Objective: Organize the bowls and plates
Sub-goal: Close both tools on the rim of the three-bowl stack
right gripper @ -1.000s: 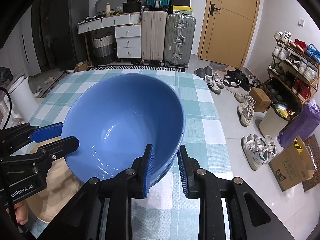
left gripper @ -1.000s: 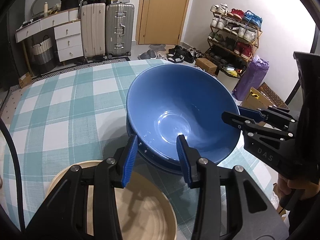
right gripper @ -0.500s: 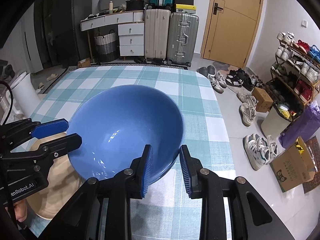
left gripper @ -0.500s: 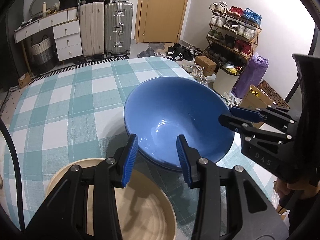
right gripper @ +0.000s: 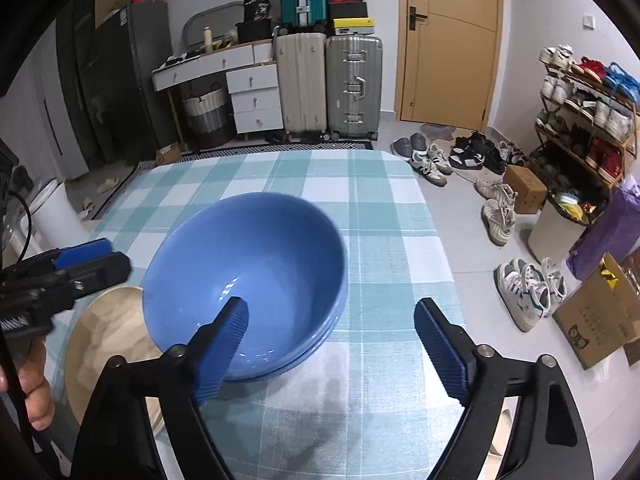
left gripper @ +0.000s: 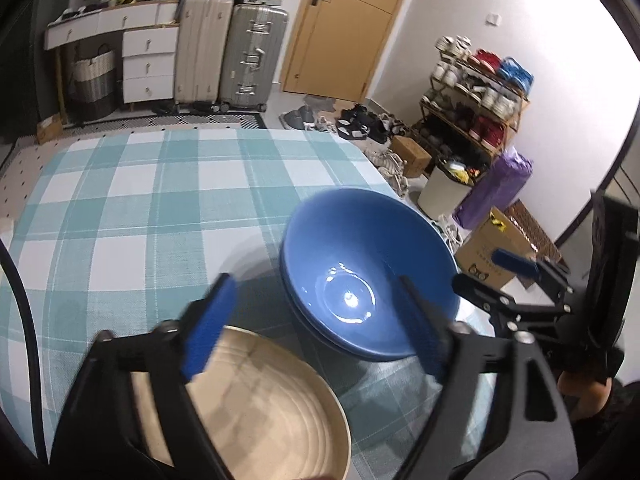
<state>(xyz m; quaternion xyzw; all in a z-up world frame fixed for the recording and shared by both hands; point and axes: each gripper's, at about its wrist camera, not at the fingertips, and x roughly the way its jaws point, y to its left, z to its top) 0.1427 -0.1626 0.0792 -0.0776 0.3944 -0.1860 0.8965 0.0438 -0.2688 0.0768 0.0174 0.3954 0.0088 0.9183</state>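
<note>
Spreading wide apart, the fingers of the left gripper [left gripper: 316,320] are standing open with nothing clamped between them; they have just been opening, and their blue pads are blurring in the left wrist view. Directly beneath them, a cream plate [left gripper: 256,412] is lying flat on the tabletop [left gripper: 132,208], which is wearing a teal-and-white checked cloth. Just beyond the plate, two blue bowls [left gripper: 360,272] are sitting nested, one inside the other, upright near the tabletop's right edge. The right gripper [right gripper: 332,344] is also holding its fingers far apart, having just been opening too; its left pad is showing in front of the bowls' near rim, while the right pad is hanging over bare cloth, and neither is pressing on the bowls. A hand [right gripper: 34,392] is gripping the left gripper's handle at the left edge of the right wrist view. Farther back, past the tabletop, suitcases [right gripper: 328,88] are standing against the wall beside a wooden door [right gripper: 448,40], and a shoe rack [left gripper: 476,96] is filling the right side of the room.
</note>
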